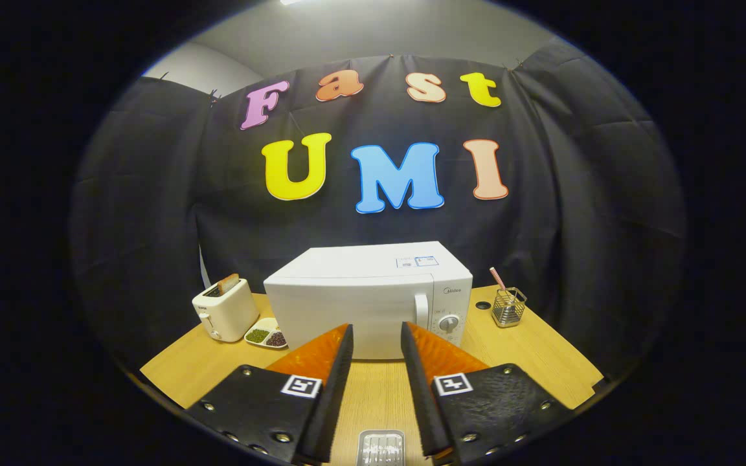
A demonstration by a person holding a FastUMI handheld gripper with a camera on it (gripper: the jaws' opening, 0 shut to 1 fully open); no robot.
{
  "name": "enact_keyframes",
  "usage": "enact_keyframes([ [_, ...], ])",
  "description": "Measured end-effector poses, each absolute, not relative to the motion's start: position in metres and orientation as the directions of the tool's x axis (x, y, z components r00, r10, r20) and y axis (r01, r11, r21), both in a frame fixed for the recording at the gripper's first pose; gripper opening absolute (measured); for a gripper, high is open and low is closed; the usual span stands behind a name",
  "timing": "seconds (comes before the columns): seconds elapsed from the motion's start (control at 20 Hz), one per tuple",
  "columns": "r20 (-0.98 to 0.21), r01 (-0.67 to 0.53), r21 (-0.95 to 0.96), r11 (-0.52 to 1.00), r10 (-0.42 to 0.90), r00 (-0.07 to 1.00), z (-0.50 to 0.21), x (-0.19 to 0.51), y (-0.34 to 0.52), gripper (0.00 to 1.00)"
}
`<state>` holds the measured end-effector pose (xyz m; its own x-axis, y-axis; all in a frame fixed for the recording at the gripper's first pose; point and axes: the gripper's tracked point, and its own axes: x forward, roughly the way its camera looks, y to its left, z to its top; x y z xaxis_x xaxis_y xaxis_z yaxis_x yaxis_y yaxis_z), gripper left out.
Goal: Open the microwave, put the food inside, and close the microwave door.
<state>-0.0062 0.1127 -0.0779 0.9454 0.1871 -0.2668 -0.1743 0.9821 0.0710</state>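
Observation:
A white microwave (360, 301) stands on the wooden table (541, 356) with its door shut. The door handle (421, 309) runs upright at the door's right side, beside the dials (449, 323). A small white divided dish of food (267, 336), holding green and dark red bits, lies at the microwave's left front corner. My gripper (376, 330) hovers in front of the microwave, open, with nothing between its fingers. The microwave's front sits just beyond the fingertips.
A white toaster (225, 309) with a slice of bread in it stands left of the dish. A wire holder (508, 307) with a striped straw stands right of the microwave, a small dark round thing (483, 305) beside it. The table's front edge lies under the fingers.

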Motion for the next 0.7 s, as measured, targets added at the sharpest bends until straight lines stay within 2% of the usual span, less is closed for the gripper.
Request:
enact_keyframes([
  [0.05, -0.272, -0.173, 0.062, 0.983, 0.183, 0.945, -0.083, -0.008, 0.11, 0.8],
  [0.15, -0.277, -0.155, 0.061, 0.986, 0.166, 0.947, -0.088, -0.014, 0.104, 0.97],
  [0.7, -0.208, -0.08, 0.079, 0.994, 0.095, 0.974, -0.064, -0.012, 0.068, 0.99],
])
